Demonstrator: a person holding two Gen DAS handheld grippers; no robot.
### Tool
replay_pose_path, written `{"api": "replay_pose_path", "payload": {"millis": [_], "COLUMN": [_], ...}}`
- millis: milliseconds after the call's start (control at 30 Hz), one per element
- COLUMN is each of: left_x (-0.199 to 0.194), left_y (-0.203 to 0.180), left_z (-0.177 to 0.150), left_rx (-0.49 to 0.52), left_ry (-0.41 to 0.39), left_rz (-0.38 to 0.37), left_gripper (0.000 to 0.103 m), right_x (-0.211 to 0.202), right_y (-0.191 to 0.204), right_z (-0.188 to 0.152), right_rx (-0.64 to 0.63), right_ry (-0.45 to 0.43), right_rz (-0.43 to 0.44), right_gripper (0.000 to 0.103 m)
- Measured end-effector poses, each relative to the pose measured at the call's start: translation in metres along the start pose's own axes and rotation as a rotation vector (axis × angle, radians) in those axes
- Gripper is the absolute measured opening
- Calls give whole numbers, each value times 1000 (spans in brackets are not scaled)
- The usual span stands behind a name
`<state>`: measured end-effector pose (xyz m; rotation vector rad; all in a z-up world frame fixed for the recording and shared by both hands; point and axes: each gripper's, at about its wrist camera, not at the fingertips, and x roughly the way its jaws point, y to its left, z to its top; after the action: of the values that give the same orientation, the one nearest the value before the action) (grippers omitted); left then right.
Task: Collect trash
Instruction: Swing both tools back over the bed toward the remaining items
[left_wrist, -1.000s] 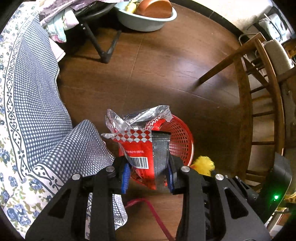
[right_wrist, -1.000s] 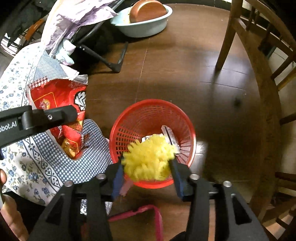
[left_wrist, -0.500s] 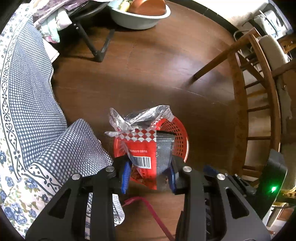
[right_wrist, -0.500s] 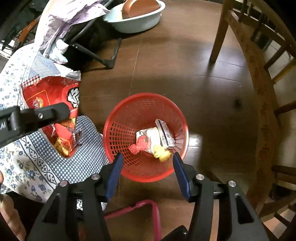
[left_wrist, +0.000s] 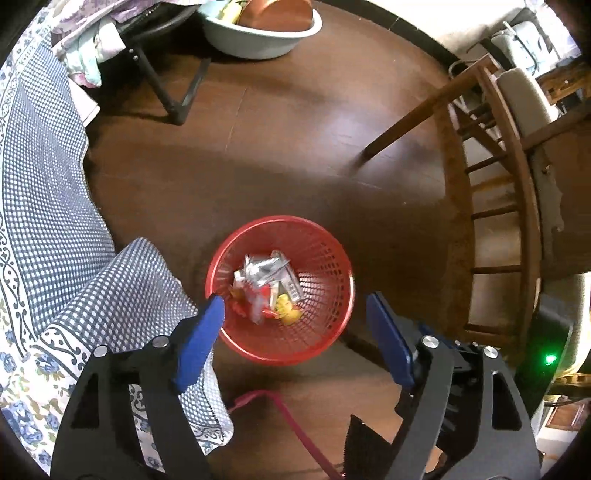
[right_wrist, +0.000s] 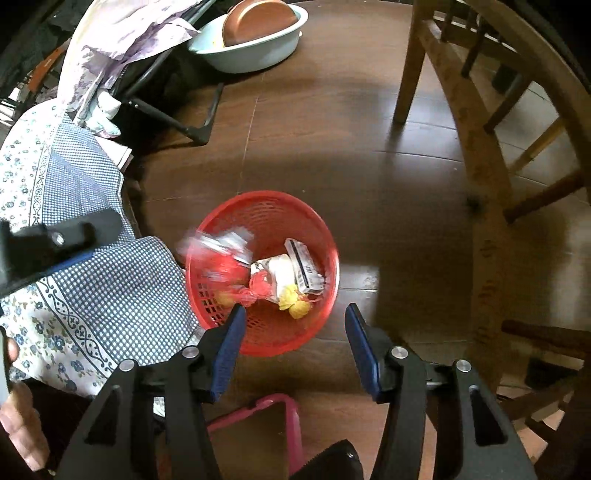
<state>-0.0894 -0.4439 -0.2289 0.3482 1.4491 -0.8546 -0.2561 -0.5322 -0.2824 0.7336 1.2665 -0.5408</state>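
A red plastic basket (left_wrist: 328, 258) stands on the dark wood floor, also in the right wrist view (right_wrist: 273, 206). It holds several wrappers, a yellow crumpled piece (right_wrist: 291, 301) and a small box (right_wrist: 304, 267). A red and silver snack bag (right_wrist: 218, 251) is blurred at the basket's left rim; it also shows inside the basket in the left wrist view (left_wrist: 264, 273). My left gripper (left_wrist: 295, 317) is open and empty above the basket. My right gripper (right_wrist: 295, 325) is open and empty above the basket's near rim.
A blue checked cloth (left_wrist: 122, 295) hangs at the left, touching the basket. A wooden chair (left_wrist: 491, 206) stands at the right. A pale basin (left_wrist: 258, 40) and a black stand leg (left_wrist: 173, 107) are at the back. A pink cord (left_wrist: 280, 413) lies near me.
My right gripper opened and dropped the yellow piece into the basket. Then my left gripper opened and let go of the red snack bag, which fell into the basket.
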Motion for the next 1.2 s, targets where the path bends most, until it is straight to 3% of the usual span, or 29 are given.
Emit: {"api": "replay_pose_path", "payload": {"millis": [367, 500, 633, 700, 867, 1067, 1200], "left_x": [-41, -84, -148, -178, -256, -326, -367], "left_y": [-8, 1, 13, 25, 74, 156, 221], "left_z": [-7, -15, -25, -32, -59, -97, -122], "left_rx": [23, -7, -37, -59, -131, -273, -398], "left_ry": [-97, -181, -305, -371, -553, -707, -788], "left_rz": [-29, -77, -134, -124, 13, 157, 346], "left_gripper": [82, 82, 84, 87, 95, 96, 96], "right_x": [-32, -54, -84, -103, -141, -180, -195], "right_y": [14, 27, 46, 61, 103, 185, 263], "right_z": [-5, -7, -10, -12, -16, -27, -36], "right_rx": [-45, -73, -115, -147, -234, -382, -512], "right_ry": [-27, -63, -122, -164, -245, -317, -346], "right_rz": [-15, -15, -23, -33, -22, 33, 104], "right_gripper": [55, 55, 73, 79, 86, 89, 93]}}
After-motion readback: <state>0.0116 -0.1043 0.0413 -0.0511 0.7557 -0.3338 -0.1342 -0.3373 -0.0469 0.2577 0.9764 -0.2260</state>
